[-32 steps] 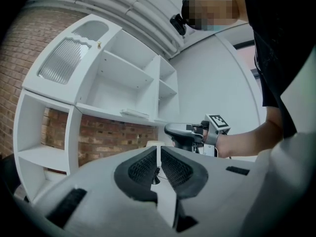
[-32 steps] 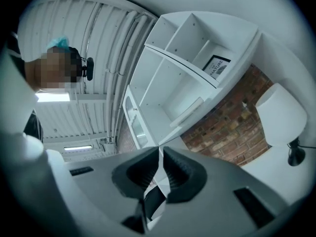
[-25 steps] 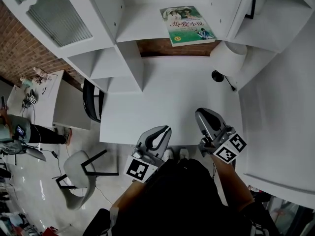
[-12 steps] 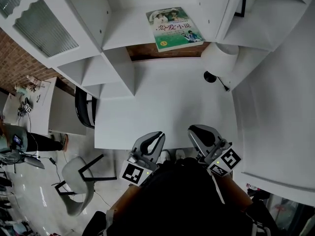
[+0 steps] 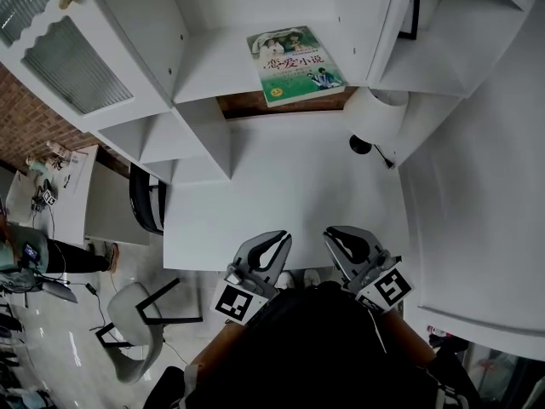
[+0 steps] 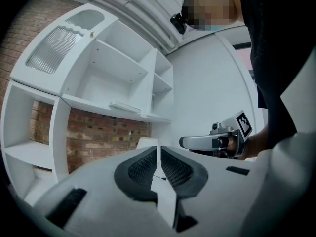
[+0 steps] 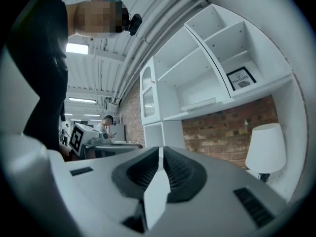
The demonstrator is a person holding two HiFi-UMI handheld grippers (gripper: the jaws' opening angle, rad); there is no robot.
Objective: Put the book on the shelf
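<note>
The book (image 5: 295, 64), green-and-white covered, lies flat on the white shelf (image 5: 221, 71) above the desk; it shows as a thin slab in the left gripper view (image 6: 125, 106) and the right gripper view (image 7: 198, 104). Both grippers hang low over the desk's near edge, far from the book. My left gripper (image 5: 279, 239) is shut with nothing between its ribbed pads (image 6: 143, 164). My right gripper (image 5: 335, 236) is also shut and empty, its pads (image 7: 180, 171) pressed together. Each gripper points toward the shelf unit.
A white desk (image 5: 281, 186) sits under the shelves. A white lamp (image 5: 375, 118) stands at its back right, a framed picture (image 5: 409, 7) in the compartment beyond. A glass-door cabinet (image 5: 68, 49) is at left. A chair (image 5: 140, 301) stands on the floor left of the desk.
Both grippers have drawn back toward the desk's near edge and closer together. The book stays on the shelf, shifted in view only by head motion.
</note>
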